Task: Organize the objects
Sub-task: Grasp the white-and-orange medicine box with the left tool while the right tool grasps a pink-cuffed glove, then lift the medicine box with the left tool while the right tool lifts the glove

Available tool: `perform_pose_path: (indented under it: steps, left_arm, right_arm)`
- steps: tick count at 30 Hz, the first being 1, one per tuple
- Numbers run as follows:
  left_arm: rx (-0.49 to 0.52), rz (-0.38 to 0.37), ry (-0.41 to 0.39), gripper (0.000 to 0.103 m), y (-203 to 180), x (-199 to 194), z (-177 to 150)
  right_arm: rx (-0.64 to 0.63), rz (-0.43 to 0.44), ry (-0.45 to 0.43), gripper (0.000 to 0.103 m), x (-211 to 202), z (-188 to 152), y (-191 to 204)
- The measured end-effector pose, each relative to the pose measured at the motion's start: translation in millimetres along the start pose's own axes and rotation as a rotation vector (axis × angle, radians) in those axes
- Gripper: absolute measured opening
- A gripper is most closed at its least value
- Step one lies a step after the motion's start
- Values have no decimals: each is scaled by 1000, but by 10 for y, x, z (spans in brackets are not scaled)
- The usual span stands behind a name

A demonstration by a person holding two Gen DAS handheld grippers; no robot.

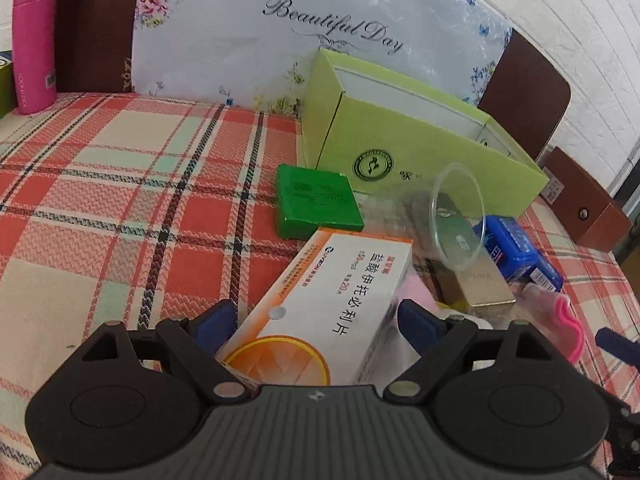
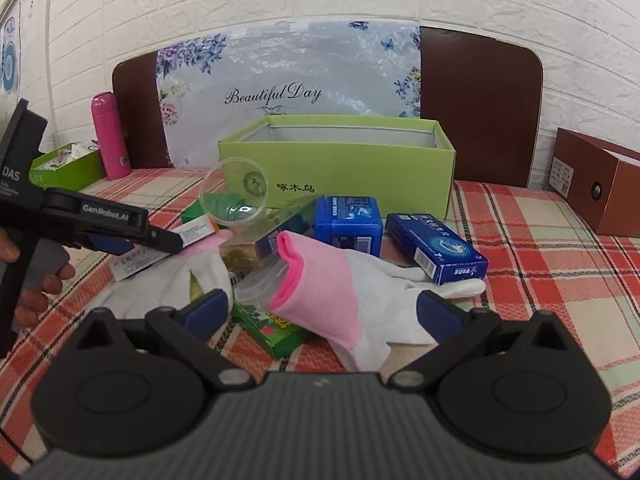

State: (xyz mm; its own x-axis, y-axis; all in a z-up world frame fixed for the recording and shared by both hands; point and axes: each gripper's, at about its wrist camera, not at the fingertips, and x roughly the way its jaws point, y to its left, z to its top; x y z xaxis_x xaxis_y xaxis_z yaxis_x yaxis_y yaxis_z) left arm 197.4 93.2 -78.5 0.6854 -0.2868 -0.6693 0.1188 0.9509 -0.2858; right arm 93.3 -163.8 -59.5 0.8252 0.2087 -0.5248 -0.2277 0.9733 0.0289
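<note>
A pile of objects lies on the plaid table in front of an open light-green box (image 1: 420, 148) (image 2: 360, 168). My left gripper (image 1: 316, 320) is open, its fingers on either side of a white and orange medicine box (image 1: 332, 300); whether they touch it I cannot tell. That box also shows under the left gripper in the right wrist view (image 2: 144, 258). My right gripper (image 2: 324, 312) is open over a pink and white glove (image 2: 332, 292). Near it lie a clear plastic cup (image 2: 234, 200), a gold box (image 2: 260, 244), two blue boxes (image 2: 346, 224) (image 2: 436, 252) and a green pack (image 2: 272, 328).
A flat green box (image 1: 316, 204) lies by the light-green box. A pink bottle (image 1: 34, 40) (image 2: 110, 136) and a small green tray (image 2: 66, 168) stand at the back left. A brown box (image 2: 600, 188) sits at the right. A floral bag (image 2: 288, 92) leans on the headboard.
</note>
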Motion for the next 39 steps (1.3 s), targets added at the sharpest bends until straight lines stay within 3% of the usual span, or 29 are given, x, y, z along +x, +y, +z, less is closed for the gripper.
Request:
perform_pose_path:
  steps: [1, 3, 4, 7, 9, 10, 16, 24, 25, 27, 28, 29, 32, 36, 37, 39]
  left_arm:
    - [12, 1, -2, 91, -4, 10, -16]
    - [42, -11, -11, 81, -21, -19, -29]
    - [38, -32, -7, 78, -12, -46, -32]
    - [20, -50, 0, 74, -9, -166, -55]
    - [19, -49, -14, 73, -30, -312, -89]
    - [23, -49, -23, 72, -54, -408, -110]
    - [90, -112, -35, 70, -269, -982, -375]
    - [196, -145, 92, 71, -609, -1056, -976]
    - [206, -139, 105, 71, -641, -1034, -1028]
    - [217, -123, 113, 72, -679, -1006, -1078]
    - [214, -118, 115, 72, -676, -1006, -1079]
    - [207, -111, 114, 76, -667, -1003, -1070]
    - [180, -98, 98, 79, -605, -1040, -1015]
    - [153, -113, 76, 82, -453, -1186, -928]
    - [146, -107, 69, 82, -443, -1218, -916]
    - [151, -105, 65, 85, -473, -1208, -903]
  right_arm:
    - [-2, 0, 1, 99, 42, 18, 14]
    - [-8, -1, 7, 94, 126, 57, 43]
    - [-11, -3, 11, 84, 167, 77, 55]
    - [-6, -17, 45, 32, 272, 128, 65]
    - [-5, -12, 44, 25, 234, 129, 55]
    - [-24, -14, 39, 16, 182, 119, 60]
    - [-103, 46, 38, 12, -290, -37, 30]
    - [-190, 95, 168, 13, -879, -597, 19]
    - [-175, 99, 195, 18, -913, -667, -11]
    - [-140, 111, 230, 42, -973, -749, -59]
    - [-115, 106, 230, 65, -1020, -767, -81]
    - [-94, 103, 230, 77, -1051, -758, -96]
    - [3, 126, 184, 89, -1118, -670, -169]
    - [159, 196, 201, 91, -991, -543, -257]
    - [177, 190, 195, 91, -965, -531, -259]
    - [136, 97, 192, 91, -887, -521, -205]
